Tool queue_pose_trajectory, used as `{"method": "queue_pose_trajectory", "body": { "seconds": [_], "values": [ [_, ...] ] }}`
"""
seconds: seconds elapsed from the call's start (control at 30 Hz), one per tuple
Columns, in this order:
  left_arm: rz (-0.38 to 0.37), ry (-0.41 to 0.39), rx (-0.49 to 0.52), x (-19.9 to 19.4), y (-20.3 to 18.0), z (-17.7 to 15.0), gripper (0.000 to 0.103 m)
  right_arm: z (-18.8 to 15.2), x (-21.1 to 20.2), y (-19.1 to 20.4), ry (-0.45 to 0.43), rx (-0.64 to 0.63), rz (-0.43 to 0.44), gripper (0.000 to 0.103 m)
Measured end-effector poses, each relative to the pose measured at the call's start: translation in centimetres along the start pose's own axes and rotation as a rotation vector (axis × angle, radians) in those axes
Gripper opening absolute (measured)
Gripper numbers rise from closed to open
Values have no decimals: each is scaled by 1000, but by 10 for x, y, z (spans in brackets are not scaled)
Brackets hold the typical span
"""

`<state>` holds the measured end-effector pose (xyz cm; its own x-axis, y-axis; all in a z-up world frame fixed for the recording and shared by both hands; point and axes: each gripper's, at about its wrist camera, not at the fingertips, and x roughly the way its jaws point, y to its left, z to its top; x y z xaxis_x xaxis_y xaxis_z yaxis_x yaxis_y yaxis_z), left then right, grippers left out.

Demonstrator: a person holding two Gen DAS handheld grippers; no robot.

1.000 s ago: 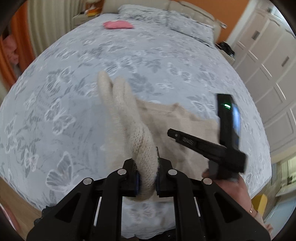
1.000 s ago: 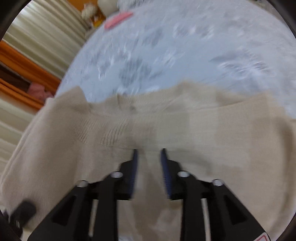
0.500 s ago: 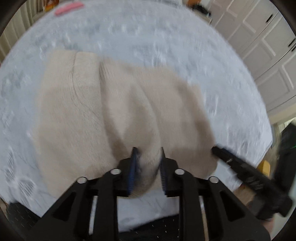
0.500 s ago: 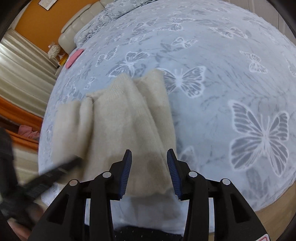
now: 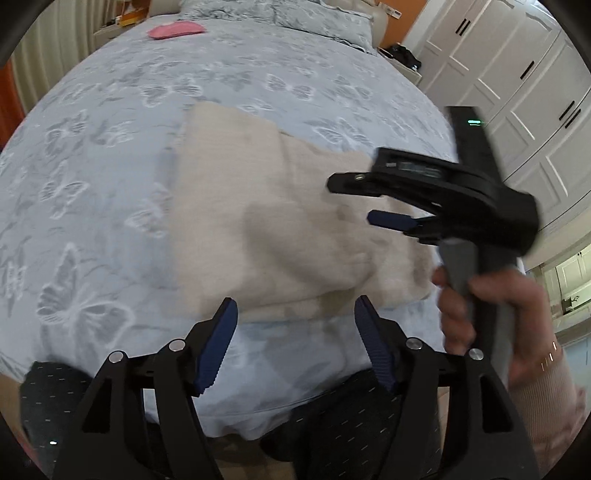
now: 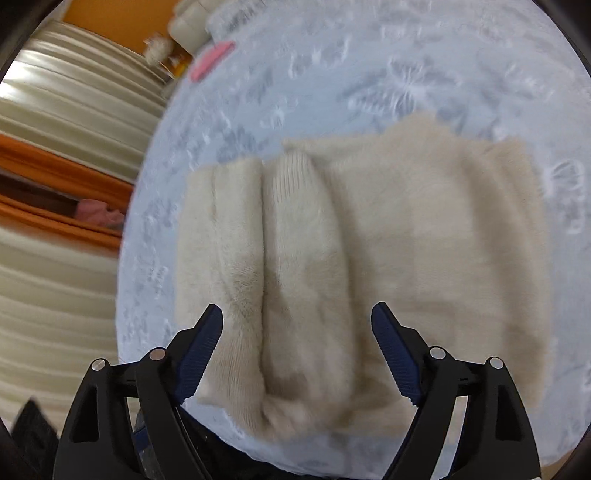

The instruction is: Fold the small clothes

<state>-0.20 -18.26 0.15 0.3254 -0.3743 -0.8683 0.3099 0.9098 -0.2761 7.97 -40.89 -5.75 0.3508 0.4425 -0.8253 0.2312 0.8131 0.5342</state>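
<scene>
A cream knitted sweater [image 5: 280,229] lies folded on the bed near its front edge, its sleeves laid side by side [image 6: 291,236] over the body. My left gripper [image 5: 295,314] hovers over the sweater's near hem, jaws opening, nothing pressed between the pads. My right gripper [image 6: 297,317] stands wide above the folded sleeves, jaws opening, the fabric lying loose under them. In the left wrist view the right gripper [image 5: 369,199] shows over the sweater's right part, held by a hand [image 5: 491,306].
The bed [image 5: 110,147] has a grey-blue butterfly cover. A pink item [image 5: 175,29] lies at its far end by the pillows [image 5: 314,18]. White wardrobe doors [image 5: 517,81] stand to the right, curtains [image 6: 55,147] to the left. Dark clothing of the person [image 5: 351,413] is at the near edge.
Both grippers have let go of the sweater and spread their jaws. The sweater, held up a second ago, now lies folded flat on the bed.
</scene>
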Motion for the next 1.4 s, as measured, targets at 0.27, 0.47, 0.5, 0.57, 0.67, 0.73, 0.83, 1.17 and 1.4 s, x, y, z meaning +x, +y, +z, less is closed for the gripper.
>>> {"method": "queue_pose_trajectory", "body": {
  "seconds": [0.27,0.47,0.5,0.57,0.67,0.73,0.83,1.17,1.4],
  "values": [
    [24,-10,-59,-19,45,-10,66,-13,42,32,61,2,-19,83],
    [21,-20,-93,-30,56,-14,66,-10,6,64,-35,-133,-5,17],
    [16,-28,-95,-33,56,-13,66,-10,-20,68,-94,-156,10,17],
    [11,-40,-90,-36,55,-10,67,-16,-59,65,-173,-181,0,17],
    [8,-48,-78,-34,53,-9,70,-28,-87,37,-245,-198,-147,27],
    [6,-26,-73,-24,49,-9,70,-30,-62,1,-166,-169,-216,34],
    [-7,1,-91,-15,42,-11,70,-37,-32,-36,-51,-87,-254,41],
    [31,43,-77,-3,30,-15,71,-39,-14,-52,-104,97,-21,27],
    [86,52,-19,3,19,-14,71,-23,-99,-17,-267,-12,124,19]
  ]
}}
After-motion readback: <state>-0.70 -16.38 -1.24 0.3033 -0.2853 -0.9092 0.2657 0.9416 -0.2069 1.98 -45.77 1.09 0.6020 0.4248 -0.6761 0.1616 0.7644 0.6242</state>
